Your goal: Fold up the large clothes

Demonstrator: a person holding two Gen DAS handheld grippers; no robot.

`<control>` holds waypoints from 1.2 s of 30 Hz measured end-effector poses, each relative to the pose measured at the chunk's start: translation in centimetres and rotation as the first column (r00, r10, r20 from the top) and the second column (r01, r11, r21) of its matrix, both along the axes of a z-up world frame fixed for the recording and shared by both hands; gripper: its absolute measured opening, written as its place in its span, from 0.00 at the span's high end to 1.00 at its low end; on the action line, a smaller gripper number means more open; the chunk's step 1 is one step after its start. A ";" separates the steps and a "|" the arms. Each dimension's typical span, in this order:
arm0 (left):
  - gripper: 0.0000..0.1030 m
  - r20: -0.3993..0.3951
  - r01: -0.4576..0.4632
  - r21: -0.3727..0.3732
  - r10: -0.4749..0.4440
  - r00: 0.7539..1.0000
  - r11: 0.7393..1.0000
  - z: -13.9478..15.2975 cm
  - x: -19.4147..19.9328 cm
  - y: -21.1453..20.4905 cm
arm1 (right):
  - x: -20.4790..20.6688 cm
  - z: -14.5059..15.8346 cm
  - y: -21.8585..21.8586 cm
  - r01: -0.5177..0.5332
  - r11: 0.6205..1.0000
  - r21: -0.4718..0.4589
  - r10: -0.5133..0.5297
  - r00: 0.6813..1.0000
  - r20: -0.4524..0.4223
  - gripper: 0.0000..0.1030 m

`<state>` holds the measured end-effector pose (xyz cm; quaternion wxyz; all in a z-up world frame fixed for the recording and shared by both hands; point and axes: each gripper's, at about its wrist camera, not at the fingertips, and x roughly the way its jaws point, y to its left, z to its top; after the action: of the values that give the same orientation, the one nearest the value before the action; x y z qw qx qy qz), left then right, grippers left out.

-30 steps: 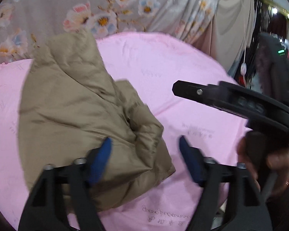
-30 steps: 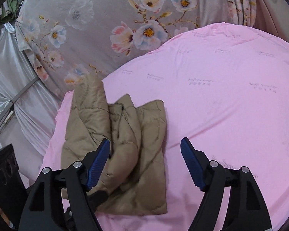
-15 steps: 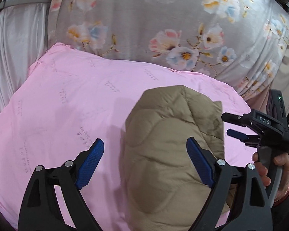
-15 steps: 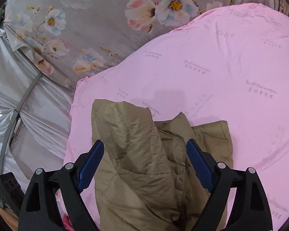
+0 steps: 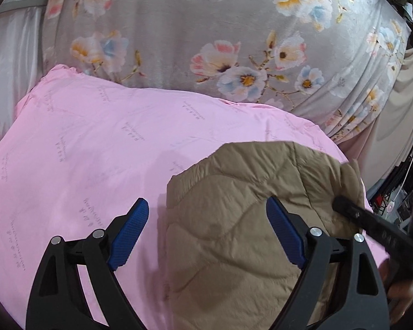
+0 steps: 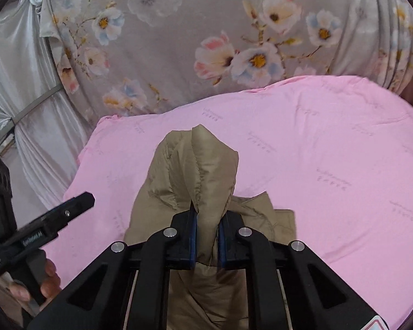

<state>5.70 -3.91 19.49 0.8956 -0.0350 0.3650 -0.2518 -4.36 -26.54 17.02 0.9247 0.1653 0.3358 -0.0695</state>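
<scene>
Left wrist view: the left tool (image 5: pixel 208 235) hangs wide open with nothing between its blue pads, just above a pink sheet (image 5: pixel 96 148) spread over the surface. To the right of its left pad lies a tan quilted puffer jacket (image 5: pixel 247 220), bunched in a thick mound near the surface's right edge. At far right the black arm of the right tool (image 5: pixel 371 228) meets the jacket's raised fold.

Right wrist view: at left, the left tool's black arm and the hand (image 6: pixel 45 280) holding it sit beyond the sheet's near-left corner. In the middle, the right tool (image 6: pixel 208 240) is clamped almost fully closed on a gathered fold of the jacket, which stands up in a soft peak; the rest slumps onto the sheet below.

The jacket looks light, puffy and soft, with a smooth shell likely to slip, so a firm pinch on a seam or doubled hem seems safest.

Open pink sheet stretches wide to the right and behind. A grey floral curtain (image 6: pixel 206 41) bounds the back edge; white drapery (image 6: pixel 19 82) hangs at left.
</scene>
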 end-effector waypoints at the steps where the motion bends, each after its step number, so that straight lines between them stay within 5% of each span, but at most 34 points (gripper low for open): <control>1: 0.19 0.000 0.007 0.006 -0.007 1.000 1.000 0.0 0.1 -0.9 | -0.5 -0.8 -0.5 0.030 1.000 -0.010 -0.030 1.000 -0.009 0.90; 3: 0.25 -0.012 0.025 0.032 -0.025 1.000 0.999 -0.6 0.4 -3.2 | -1.0 -3.3 -2.0 0.076 0.997 0.025 -0.075 0.996 -0.047 0.90; 8: 0.66 -0.115 0.070 0.120 -0.056 0.992 0.990 -5.5 1.7 -8.0 | -0.6 -9.2 -4.5 0.133 0.984 0.116 -0.119 0.985 -0.122 0.89; 9: 0.68 -0.131 0.069 0.141 -0.051 0.990 0.988 -6.6 1.9 -8.5 | -0.5 -9.9 -4.7 0.139 0.984 0.114 -0.125 0.984 -0.126 0.88; 20: 0.73 -0.038 0.008 0.235 0.001 0.999 0.972 -11.7 1.9 -9.8 | 0.7 -14.4 -4.5 0.125 0.985 0.119 -0.109 0.986 -0.126 0.81; 36: 0.73 0.091 -0.055 0.276 0.031 0.995 0.960 -13.9 1.1 -11.2 | 0.6 -16.4 -4.6 0.122 0.984 0.130 -0.110 0.989 -0.101 0.81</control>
<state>6.78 -15.11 5.59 0.9117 0.0940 0.3573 -0.1800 -3.72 -31.17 0.60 0.8891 0.2435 0.3723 -0.1080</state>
